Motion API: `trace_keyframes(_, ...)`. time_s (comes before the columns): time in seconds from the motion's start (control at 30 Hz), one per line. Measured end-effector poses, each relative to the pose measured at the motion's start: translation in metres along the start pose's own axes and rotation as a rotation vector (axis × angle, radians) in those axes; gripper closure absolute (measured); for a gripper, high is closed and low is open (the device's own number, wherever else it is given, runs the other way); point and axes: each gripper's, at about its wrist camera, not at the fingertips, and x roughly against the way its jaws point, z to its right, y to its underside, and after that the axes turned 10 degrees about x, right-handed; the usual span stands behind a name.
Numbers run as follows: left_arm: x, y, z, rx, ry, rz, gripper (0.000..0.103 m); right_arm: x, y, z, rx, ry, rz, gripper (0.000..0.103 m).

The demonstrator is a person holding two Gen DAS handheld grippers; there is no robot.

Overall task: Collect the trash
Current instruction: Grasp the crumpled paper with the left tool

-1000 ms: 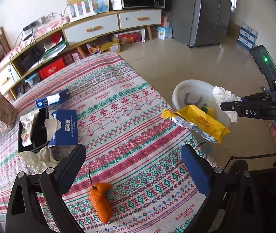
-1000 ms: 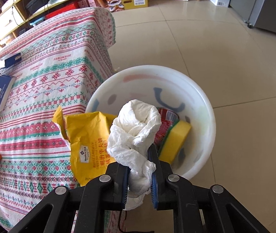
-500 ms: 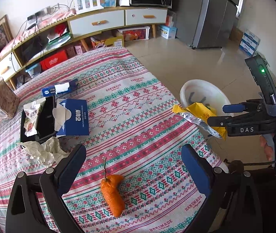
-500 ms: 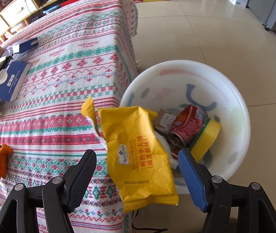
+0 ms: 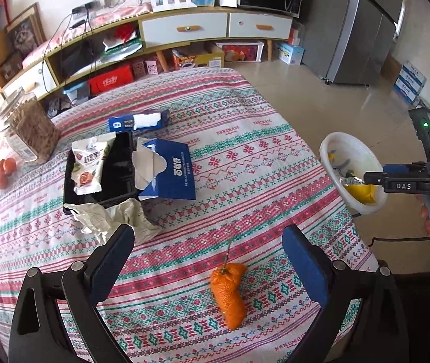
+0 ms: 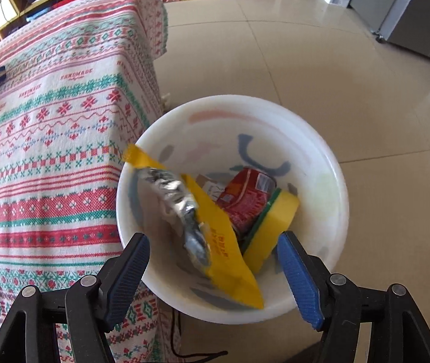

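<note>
A white bin (image 6: 330, 163) stands on the floor beside the table; it also shows in the left wrist view (image 5: 330, 148). A yellow foil snack bag (image 6: 215, 236) lies tilted inside it with a red can (image 6: 245, 196) and a yellow sponge (image 6: 275, 224). My right gripper (image 6: 213, 260) is open and empty above the bin's near rim; it also shows in the left wrist view (image 5: 375, 177). My left gripper (image 5: 209, 257) is open and empty above the table, over an orange peel (image 5: 228, 293). Crumpled paper (image 5: 109, 217) and a snack wrapper (image 5: 89, 163) lie further left.
A blue tissue box (image 5: 169, 172), a black tray (image 5: 115, 175), a small blue box (image 5: 139, 119), a glass jar (image 5: 28, 130) and small orange fruits (image 5: 4, 172) are on the patterned tablecloth (image 5: 245, 151). Shelves and a fridge (image 5: 363, 27) stand behind.
My right gripper opened and let go of the white crumpled wad, which dropped into the bin. The yellow bag slid from the table edge into the bin. My left gripper pulled back.
</note>
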Motion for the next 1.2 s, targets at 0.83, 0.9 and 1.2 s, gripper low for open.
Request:
trace_keyframes(0.83, -0.090, -0.031, -0.110, 0.346, -0.071, -0.221, 0.018, 0.031, -0.016, -0.041, -0.025, -0.162, 0.104, 0.029)
trace_keyframes(0.9, -0.096, -0.029, -0.109, 0.339, -0.086, -0.224, 0.023, 0.031, -0.018, -0.044, -0.020, -0.170, 0.106, 0.029)
trace_keyframes(1.2, -0.104, -0.020, -0.115, 0.345, -0.082, -0.250, 0.071, 0.039, -0.012, -0.057, -0.011, -0.193, 0.125, 0.029)
